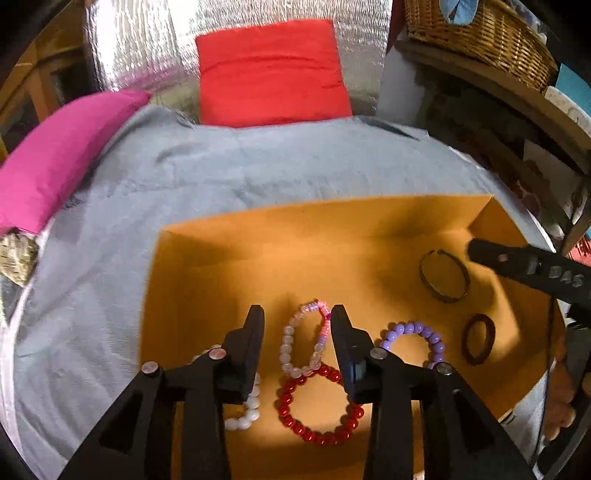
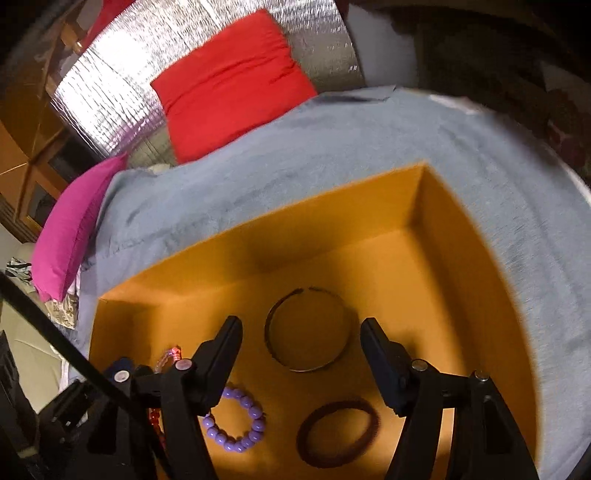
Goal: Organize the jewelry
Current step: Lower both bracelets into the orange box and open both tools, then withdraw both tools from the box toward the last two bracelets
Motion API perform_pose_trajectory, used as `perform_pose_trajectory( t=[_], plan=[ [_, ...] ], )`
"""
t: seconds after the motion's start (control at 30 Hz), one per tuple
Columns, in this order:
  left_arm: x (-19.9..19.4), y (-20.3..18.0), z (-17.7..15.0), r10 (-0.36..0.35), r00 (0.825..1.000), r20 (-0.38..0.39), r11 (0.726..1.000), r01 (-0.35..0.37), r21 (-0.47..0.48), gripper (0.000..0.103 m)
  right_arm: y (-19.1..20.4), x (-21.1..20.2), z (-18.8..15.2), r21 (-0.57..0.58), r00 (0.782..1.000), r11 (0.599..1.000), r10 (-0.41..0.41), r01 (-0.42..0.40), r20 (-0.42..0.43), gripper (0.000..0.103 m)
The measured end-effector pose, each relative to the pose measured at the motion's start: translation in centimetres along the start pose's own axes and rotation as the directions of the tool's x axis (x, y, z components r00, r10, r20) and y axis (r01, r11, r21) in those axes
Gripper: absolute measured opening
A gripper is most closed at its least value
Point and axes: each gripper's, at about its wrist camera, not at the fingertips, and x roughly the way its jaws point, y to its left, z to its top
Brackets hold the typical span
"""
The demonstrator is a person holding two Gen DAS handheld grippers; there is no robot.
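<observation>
An open orange cardboard box (image 1: 229,266) (image 2: 461,280) lies on a grey-blue cloth and holds several bracelets. My left gripper (image 1: 297,317) is open above a pale pink beaded bracelet (image 1: 291,350), with a red beaded bracelet (image 1: 317,435) and a white beaded one (image 1: 247,417) below. A purple beaded bracelet (image 1: 424,332) (image 2: 236,443), a dark metal bangle (image 1: 428,284) (image 2: 306,365) and a brown ring bracelet (image 1: 469,354) (image 2: 332,461) lie to the right. My right gripper (image 2: 301,326) is open and empty over the bangle.
A red cushion (image 1: 269,74) (image 2: 229,85) and a magenta cushion (image 1: 55,162) (image 2: 70,229) lie beyond the cloth (image 1: 258,170) against silver foil (image 1: 129,37). A wicker basket (image 1: 480,33) sits on a wooden shelf at the right.
</observation>
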Motion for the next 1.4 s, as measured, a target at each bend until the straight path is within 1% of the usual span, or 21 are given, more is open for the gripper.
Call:
perform_pose_trajectory(
  t=[0.03,0.1,0.13,0.23,0.27,0.33,0.43,0.5,0.57,0.63,0.67,0.73,0.77,0.8,0.97,1.07,1.2,1.27,1.4],
  plan=[
    [-0.8,0.0,0.0,0.009,1.000,0.015,1.000,-0.009,0.003,0.041,-0.2,-0.9,0.0,0.003,1.000,1.000,0.014,-0.014,0.017,0.070],
    [-2.5,-0.2,-0.2,0.034,0.999,0.043,0.999,-0.034,0.012,0.054,-0.7,-3.1,0.0,0.008,0.998,1.000,0.024,-0.024,0.059,0.070],
    [-3.1,-0.3,-0.3,0.045,0.998,0.054,0.999,-0.046,0.015,0.056,-1.0,-4.5,-0.1,0.008,0.996,1.000,0.027,-0.027,0.085,0.070],
    [-5.7,-0.5,-1.7,0.075,0.992,0.098,0.997,-0.076,0.003,0.059,-1.8,-8.0,-1.4,-0.002,0.989,0.998,0.062,-0.063,0.138,0.070],
    [-6.4,-0.5,-2.5,0.076,0.992,0.099,0.997,-0.076,-0.003,0.062,-2.0,-9.2,-2.0,-0.011,0.986,0.998,0.070,-0.069,0.150,0.070],
    [-7.6,-0.7,-3.9,0.075,0.993,0.092,0.997,-0.076,0.007,0.063,-2.2,-10.9,-3.0,-0.052,0.985,0.996,0.083,-0.076,0.149,0.070],
    [-9.4,-1.5,-6.1,0.108,0.988,0.109,0.993,-0.113,0.040,0.063,-2.8,-13.5,-5.0,-0.086,0.979,0.992,0.110,-0.096,0.175,0.070],
    [-10.7,-2.0,-7.8,0.120,0.985,0.125,0.990,-0.127,0.052,0.066,-3.8,-15.0,-6.7,-0.079,0.973,0.989,0.140,-0.127,0.186,0.070],
    [-11.4,-2.2,-9.7,0.111,0.985,0.135,0.992,-0.118,0.047,0.071,-5.2,-16.1,-8.7,-0.059,0.969,0.986,0.167,-0.159,0.185,0.069],
    [-11.5,-2.3,-12.0,0.089,0.988,0.129,0.995,-0.095,0.038,0.072,-6.5,-16.4,-10.2,-0.031,0.971,0.986,0.167,-0.164,0.174,0.068],
    [-11.1,-2.3,-13.5,0.071,0.992,0.105,0.997,-0.075,0.033,0.073,-7.2,-16.4,-10.9,-0.005,0.973,0.986,0.166,-0.168,0.159,0.067],
    [-9.6,-2.4,-15.3,0.039,0.999,0.025,0.999,-0.040,0.031,0.073,-8.3,-16.3,-11.8,0.040,0.973,0.981,0.183,-0.190,0.140,0.064],
    [-8.8,-2.4,-15.9,0.026,0.999,-0.018,0.999,-0.026,0.026,0.073,-8.6,-16.2,-12.3,0.058,0.973,0.978,0.191,-0.200,0.130,0.064],
    [-8.2,-2.5,-16.1,0.017,0.999,-0.041,1.000,-0.017,0.016,0.072,-8.9,-16.1,-12.7,0.066,0.973,0.977,0.196,-0.205,0.121,0.064],
    [-7.4,-3.5,-15.2,0.004,1.000,-0.020,0.998,-0.003,0.066,0.073,-9.4,-14.3,-13.1,0.095,0.979,0.975,0.198,-0.202,0.051,0.062],
    [-6.5,-4.1,-14.8,-0.029,0.998,-0.049,0.995,0.034,0.090,0.073,-10.0,-13.0,-12.7,0.120,0.980,0.972,0.200,-0.201,0.018,0.062],
    [-5.8,-5.2,-14.0,-0.029,0.998,-0.050,0.989,0.036,0.143,0.073,-9.9,-11.5,-12.4,0.128,0.981,0.974,0.193,-0.188,-0.029,0.062],
    [-5.6,-5.7,-14.3,-0.055,0.997,-0.054,0.987,0.062,0.149,0.073,-9.7,-10.8,-12.3,0.129,0.979,0.973,0.197,-0.189,-0.047,0.062],
    [-4.9,-6.4,-13.9,-0.146,0.986,-0.075,0.978,0.155,0.138,0.073,-8.8,-9.3,-12.3,0.129,0.975,0.974,0.199,-0.186,-0.094,0.062]
  ],
)
